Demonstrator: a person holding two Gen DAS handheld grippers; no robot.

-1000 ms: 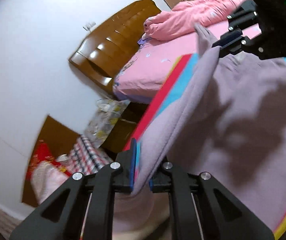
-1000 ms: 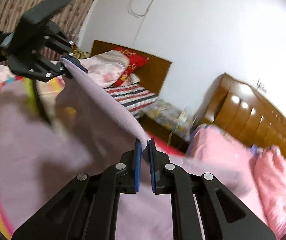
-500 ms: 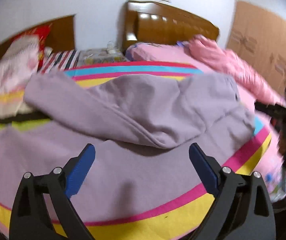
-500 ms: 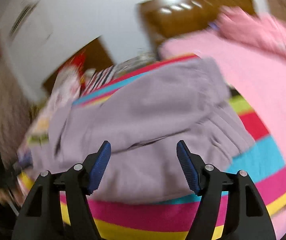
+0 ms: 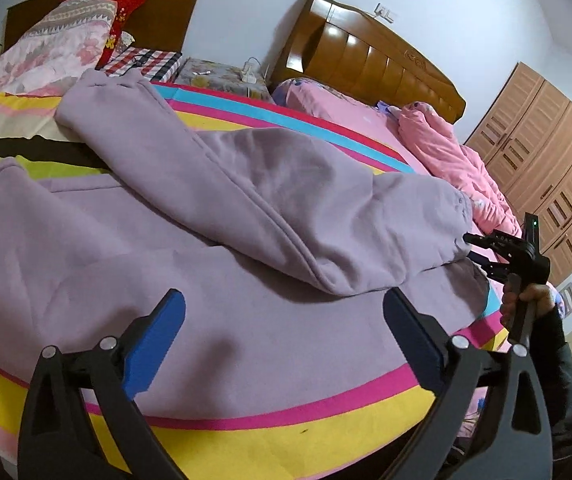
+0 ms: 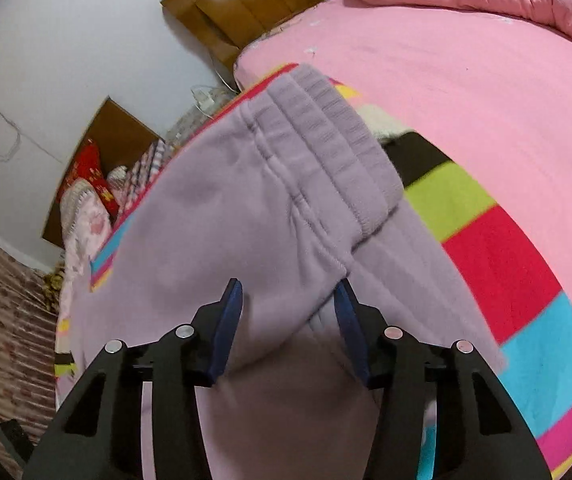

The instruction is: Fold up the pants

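Lilac pants (image 5: pixel 270 184) lie spread on a striped blanket (image 5: pixel 286 432), with an upper layer folded diagonally across the lower one. My left gripper (image 5: pixel 284 324) hovers low over the near part of the pants. Its jaws are opening wide and nothing is between them. My right gripper (image 6: pixel 288 320) sits at the ribbed waistband (image 6: pixel 326 132) end. Its jaws are closing around a thick fold of the lilac fabric, and the pads do not clearly press on it. In the left wrist view the right gripper (image 5: pixel 476 250) straddles the pants' right corner, held by a hand (image 5: pixel 526 304).
The blanket covers a bed beside a second bed with a pink sheet (image 6: pixel 466 64) and a bunched pink quilt (image 5: pixel 446 148). Wooden headboards (image 5: pixel 366 60), a bedside table (image 5: pixel 222 76), pillows (image 5: pixel 58 40) and a wardrobe (image 5: pixel 550 152) stand behind.
Both grippers let go of the raised edge of the pants, and the fabric dropped onto the lower layer. Both rolled upright and sank. The right one then narrowed around the waistband fold.
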